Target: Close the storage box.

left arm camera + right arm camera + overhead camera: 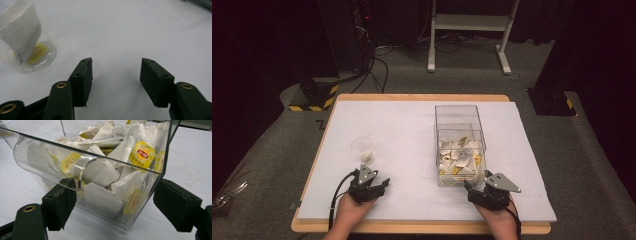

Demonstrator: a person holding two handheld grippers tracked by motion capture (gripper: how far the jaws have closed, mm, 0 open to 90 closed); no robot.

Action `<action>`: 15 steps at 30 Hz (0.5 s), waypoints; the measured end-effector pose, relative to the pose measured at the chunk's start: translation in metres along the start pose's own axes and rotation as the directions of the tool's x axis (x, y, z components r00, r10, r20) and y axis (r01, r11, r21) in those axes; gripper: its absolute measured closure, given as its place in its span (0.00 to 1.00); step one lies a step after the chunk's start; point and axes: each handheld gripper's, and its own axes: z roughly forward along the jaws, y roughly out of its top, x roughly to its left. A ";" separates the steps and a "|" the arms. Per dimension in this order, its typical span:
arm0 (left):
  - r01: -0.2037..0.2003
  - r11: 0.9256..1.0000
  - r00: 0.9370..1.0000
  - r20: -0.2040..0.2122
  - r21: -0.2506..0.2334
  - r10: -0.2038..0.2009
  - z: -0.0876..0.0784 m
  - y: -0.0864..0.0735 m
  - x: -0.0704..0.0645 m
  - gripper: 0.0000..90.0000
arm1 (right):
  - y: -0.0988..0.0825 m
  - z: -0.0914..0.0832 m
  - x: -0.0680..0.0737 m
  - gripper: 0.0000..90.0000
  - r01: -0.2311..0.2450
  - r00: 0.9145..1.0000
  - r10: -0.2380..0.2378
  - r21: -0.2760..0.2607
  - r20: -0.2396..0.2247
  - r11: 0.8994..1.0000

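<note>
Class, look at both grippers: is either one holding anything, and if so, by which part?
Nothing is held. The left gripper stands open over bare table beside the cup; the right gripper stands open at the tea-bag box, not clamping it.

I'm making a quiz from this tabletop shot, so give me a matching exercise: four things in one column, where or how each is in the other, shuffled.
Things:
1. cup
2. clear box
3. left gripper
4. right gripper

Places or states:
A. open, at the near end of the box
B. open over bare white table
C. full of tea bags
D. holds one tea bag, on the left

Pairs: 1-D, 2-C, 3-B, 4-A
</note>
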 end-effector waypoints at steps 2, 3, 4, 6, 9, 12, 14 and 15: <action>0.001 1.000 1.000 0.002 0.002 -0.001 0.000 0.000 0.000 0.49 | 0.001 0.001 -0.002 0.21 -0.002 1.000 0.002 -0.002 0.002 1.000; 0.001 1.000 1.000 0.003 0.004 -0.001 0.000 0.000 0.000 0.49 | 0.002 0.002 -0.002 0.20 0.002 1.000 -0.002 -0.001 0.003 1.000; 0.002 1.000 1.000 0.003 0.003 -0.002 0.000 0.000 0.000 0.49 | 0.003 0.002 -0.003 0.20 0.005 1.000 -0.005 0.000 0.005 1.000; 0.002 1.000 1.000 0.004 0.005 -0.002 0.000 0.000 0.000 0.49 | 0.004 0.003 -0.003 0.20 0.005 1.000 -0.005 0.003 0.010 1.000; -0.001 1.000 1.000 0.003 0.003 0.001 0.000 0.000 0.000 0.49 | 0.006 0.005 -0.004 0.20 0.014 1.000 -0.014 0.009 0.014 1.000; 0.000 1.000 1.000 0.005 -0.001 0.000 0.000 0.000 0.000 0.49 | 0.007 0.006 -0.003 0.20 0.016 1.000 -0.016 0.008 0.017 1.000; 0.001 1.000 1.000 0.007 -0.002 -0.001 0.000 0.000 0.000 0.49 | 0.007 0.007 -0.003 0.20 0.017 1.000 -0.017 0.007 0.022 1.000; 0.001 1.000 1.000 0.007 -0.001 -0.001 0.000 0.000 0.000 0.49 | 0.007 0.008 -0.003 0.20 0.021 0.999 -0.022 0.006 0.024 1.000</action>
